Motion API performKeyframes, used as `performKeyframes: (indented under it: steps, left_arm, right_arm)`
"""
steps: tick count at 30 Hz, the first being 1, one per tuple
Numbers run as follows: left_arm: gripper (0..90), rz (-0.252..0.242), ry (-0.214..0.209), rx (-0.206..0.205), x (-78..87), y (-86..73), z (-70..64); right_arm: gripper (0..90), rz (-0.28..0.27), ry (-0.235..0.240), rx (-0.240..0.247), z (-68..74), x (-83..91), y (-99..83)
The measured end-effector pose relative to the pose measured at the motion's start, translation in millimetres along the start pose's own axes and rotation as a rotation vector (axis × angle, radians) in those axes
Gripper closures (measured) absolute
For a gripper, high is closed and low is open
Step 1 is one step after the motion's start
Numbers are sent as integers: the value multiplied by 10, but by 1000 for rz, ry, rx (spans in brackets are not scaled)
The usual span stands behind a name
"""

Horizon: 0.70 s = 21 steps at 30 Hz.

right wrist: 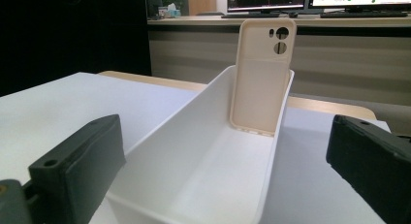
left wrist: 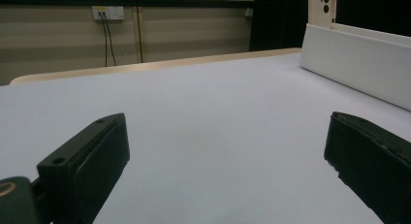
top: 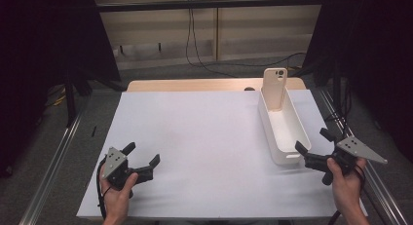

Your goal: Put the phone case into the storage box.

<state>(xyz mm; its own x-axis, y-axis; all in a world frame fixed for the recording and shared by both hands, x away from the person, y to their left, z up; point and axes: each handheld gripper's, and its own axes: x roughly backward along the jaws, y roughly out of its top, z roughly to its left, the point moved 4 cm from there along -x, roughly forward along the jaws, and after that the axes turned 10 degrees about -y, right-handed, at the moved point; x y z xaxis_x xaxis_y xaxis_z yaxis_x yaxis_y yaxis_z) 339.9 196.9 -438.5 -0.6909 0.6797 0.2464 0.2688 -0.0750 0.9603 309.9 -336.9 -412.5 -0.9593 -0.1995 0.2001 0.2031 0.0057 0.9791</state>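
A long white tray (top: 291,119) lies on the right half of the white table top (top: 204,132). A beige phone case (top: 274,86) stands upright against the tray's far end wall, camera holes at its top. In the right gripper view the tray (right wrist: 160,151) runs away from the jaws toward the case (right wrist: 261,78). My right gripper (top: 314,141) is open at the tray's near end, with nothing between its jaws. My left gripper (top: 143,154) is open low over the front left of the table, holding nothing. In the left gripper view the tray wall (left wrist: 354,64) and the case (left wrist: 323,8) sit far right.
A bare wooden strip (top: 195,84) of table edge runs behind the white top. Metal rails (top: 58,152) flank both sides of the table. Black curtains hang left and right. Cables (top: 195,49) trail down the back wall onto the floor.
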Motion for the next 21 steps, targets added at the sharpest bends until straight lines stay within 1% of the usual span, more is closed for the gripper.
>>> performKeyframes:
  steps: [2,6,7,10,14,17,21]
  left_arm:
    - [26,8,3,-3,-6,0,8]
    - [26,9,17,-9,-12,9,26]
    - [27,8,18,-5,-11,8,30]
    - [26,11,17,-3,-12,-1,34]
    - [26,15,15,-7,6,-9,33]
    - [26,12,10,-3,12,-13,22]
    - [26,12,12,-14,41,-4,19]
  right_arm:
    - [0,5,7,2,6,30,-18]
    - [0,12,-1,10,9,90,-80]
    - [0,14,-2,10,12,106,-99]
    - [1,20,-2,5,32,145,-156]
    - [3,40,-8,11,67,196,-247]
    - [3,45,-20,14,82,235,-286]
    - [4,39,-40,8,80,304,-331]
